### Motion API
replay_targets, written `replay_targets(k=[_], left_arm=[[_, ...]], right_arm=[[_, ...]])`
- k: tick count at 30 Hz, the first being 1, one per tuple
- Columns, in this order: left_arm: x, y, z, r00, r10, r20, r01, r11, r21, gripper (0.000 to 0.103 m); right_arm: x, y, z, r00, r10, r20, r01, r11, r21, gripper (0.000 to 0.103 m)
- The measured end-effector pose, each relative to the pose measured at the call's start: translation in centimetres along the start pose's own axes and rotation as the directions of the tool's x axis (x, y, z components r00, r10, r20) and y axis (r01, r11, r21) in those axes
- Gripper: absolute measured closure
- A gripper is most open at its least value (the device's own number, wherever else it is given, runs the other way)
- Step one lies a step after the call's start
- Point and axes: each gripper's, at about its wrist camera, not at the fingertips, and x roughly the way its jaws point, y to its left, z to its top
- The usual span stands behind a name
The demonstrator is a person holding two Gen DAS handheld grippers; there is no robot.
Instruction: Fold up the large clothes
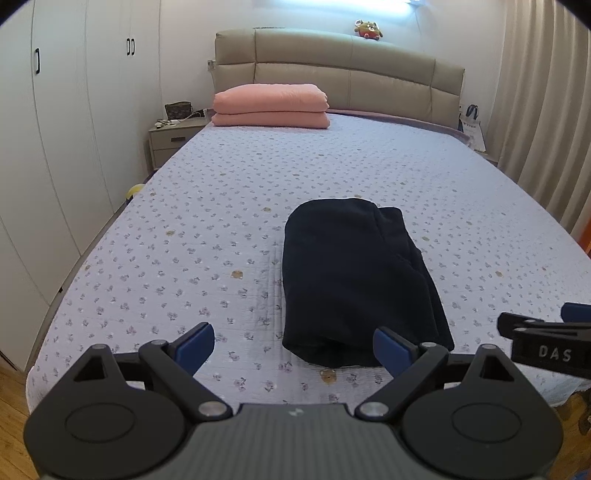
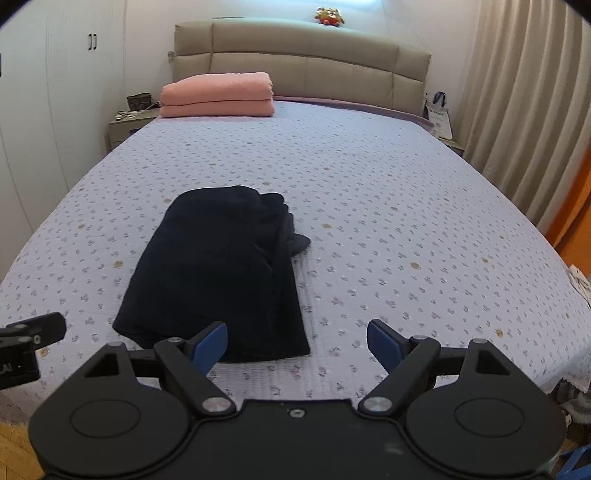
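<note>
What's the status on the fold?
Left tongs open, empty. Right tongs open, empty. Dark garment folded on the bed. Nothing in the way.

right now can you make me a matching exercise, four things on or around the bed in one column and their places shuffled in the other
Things:
1. dark folded garment
2. pink folded blanket
3. stuffed toy
4. nightstand

Places:
A. on top of the headboard
B. on the floor beside the bed's head end
C. near the foot of the bed, close to both tools
D. on the bed against the headboard

Pairs: 1-C, 2-D, 3-A, 4-B
</note>
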Motion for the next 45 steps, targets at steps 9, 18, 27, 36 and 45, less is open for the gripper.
replay_targets(k=[9, 18, 27, 36, 45], left_arm=[[0.2, -0.7, -0.1, 1.000, 0.007, -0.011, -0.007, 1.000, 0.024, 0.008], [0.6, -0.7, -0.3, 1.000, 0.008, -0.027, -0.007, 1.000, 0.026, 0.008], [0.8, -0.4, -0.4, 0.999, 0.013, -0.033, -0.012, 1.000, 0.025, 0.008], [1.0, -0.4, -0.5, 0.999, 0.018, -0.038, -0.017, 1.000, 0.022, 0.008], [0.9, -0.1, -0.6, 0.999, 0.042, -0.032, -0.041, 0.999, 0.023, 0.008]], right_arm=[[-0.3, -1.1, 0.2, 1.000, -0.006, 0.009, 0.006, 1.000, 0.015, 0.005], [-0.3, -0.9, 0.1, 1.000, 0.004, 0.005, -0.004, 1.000, 0.015, 0.005], [0.0, -0.7, 0.0, 1.000, 0.021, -0.013, -0.021, 1.000, 0.010, 0.005], [0.0, -0.9, -0.1, 1.000, 0.026, -0.016, -0.026, 1.000, 0.011, 0.005], [0.0, -0.6, -0.3, 0.999, 0.036, -0.019, -0.036, 0.999, 0.010, 0.005]])
